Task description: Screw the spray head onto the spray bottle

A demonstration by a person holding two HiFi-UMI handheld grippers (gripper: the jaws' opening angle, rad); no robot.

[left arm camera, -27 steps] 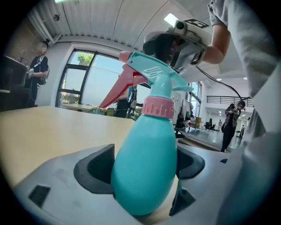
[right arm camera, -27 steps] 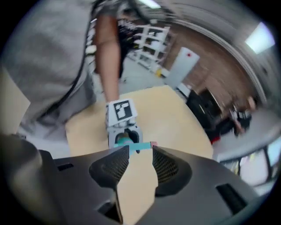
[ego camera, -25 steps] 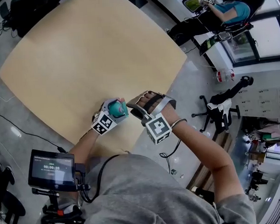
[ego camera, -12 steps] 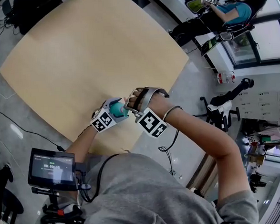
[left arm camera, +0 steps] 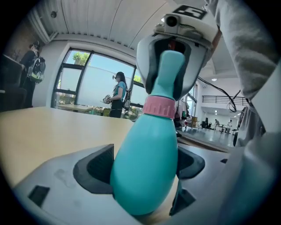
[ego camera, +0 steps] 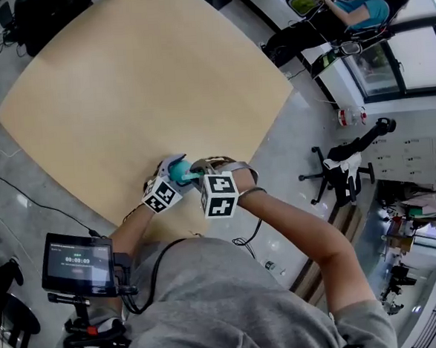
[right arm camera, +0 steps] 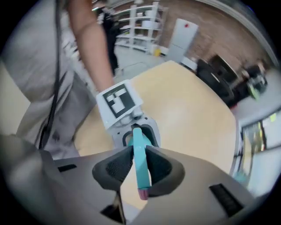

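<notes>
A teal spray bottle [left arm camera: 147, 171] with a pink collar [left arm camera: 157, 107] stands between the pads of my left gripper [left arm camera: 142, 167], which is shut on its body. In the head view both grippers meet over the near edge of the wooden table [ego camera: 144, 78]: the left gripper [ego camera: 172, 173] holds the bottle [ego camera: 182, 172], and the right gripper [ego camera: 197, 169] reaches in from the right. The teal spray head [right arm camera: 140, 162] sits on top of the bottle. My right gripper [right arm camera: 139, 167] is closing its jaws, and the pads press on the head's two sides.
A small monitor on a stand [ego camera: 79, 262] is at the lower left, beside the person's body. Off the table's right edge stand an office chair [ego camera: 344, 174] and a seated person [ego camera: 355, 10]. A cable [ego camera: 26, 198] runs over the floor at the left.
The right gripper has swung left and turned, coming in over the bottle top, and its jaws have narrowed onto the spray head. The left gripper has stayed put with the bottle.
</notes>
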